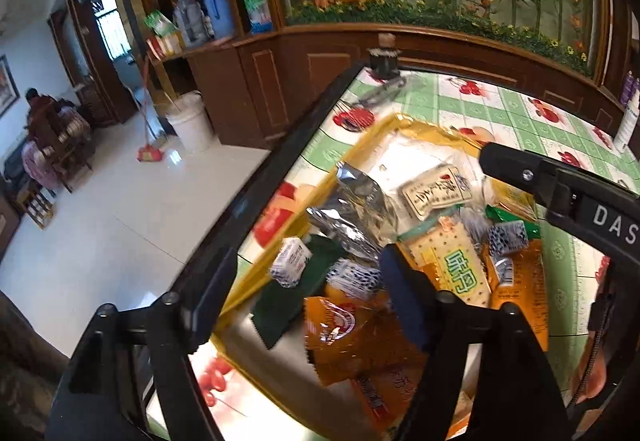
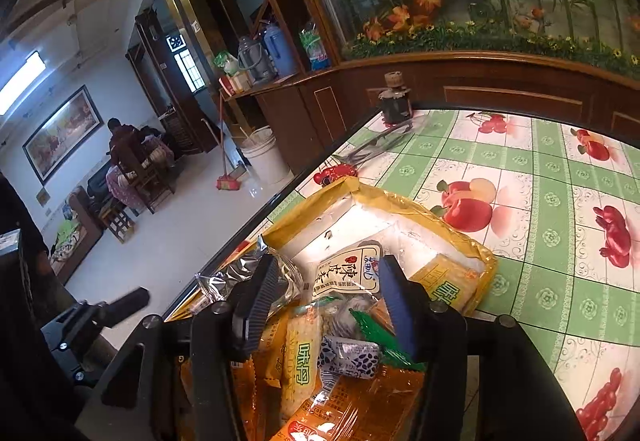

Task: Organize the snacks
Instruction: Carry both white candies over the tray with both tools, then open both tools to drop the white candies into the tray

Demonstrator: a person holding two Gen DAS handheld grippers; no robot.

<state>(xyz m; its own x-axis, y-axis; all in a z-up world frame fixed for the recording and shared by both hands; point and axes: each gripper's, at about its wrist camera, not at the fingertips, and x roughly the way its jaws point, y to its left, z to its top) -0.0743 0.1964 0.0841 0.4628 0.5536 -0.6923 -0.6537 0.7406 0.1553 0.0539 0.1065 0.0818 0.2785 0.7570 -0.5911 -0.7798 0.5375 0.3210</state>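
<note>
An open box with a yellow taped rim [image 1: 360, 149] [image 2: 400, 201] lies on the table, full of snacks. In it are a silver foil packet [image 1: 352, 217] [image 2: 240, 275], a cracker pack with a green label [image 1: 452, 261] [image 2: 304, 357], a white packet with black writing [image 1: 436, 191] [image 2: 348, 273], blue-and-white candies [image 1: 290, 261] [image 2: 352, 355] and orange packets [image 1: 344, 337] [image 2: 360, 401]. My left gripper [image 1: 306, 301] is open over the box's left rim, holding nothing. My right gripper [image 2: 328, 305] hangs open just above the pile, its pads pressing on nothing.
The table [image 1: 520, 113] [image 2: 520, 169] has a green-checked fruit cloth and a dark edge on the left. A small dark jar [image 1: 384, 61] [image 2: 395, 101] and metal tongs [image 1: 380, 93] lie at the far end. A white bucket [image 1: 190, 121] stands on the floor; a person [image 1: 40, 121] sits far left.
</note>
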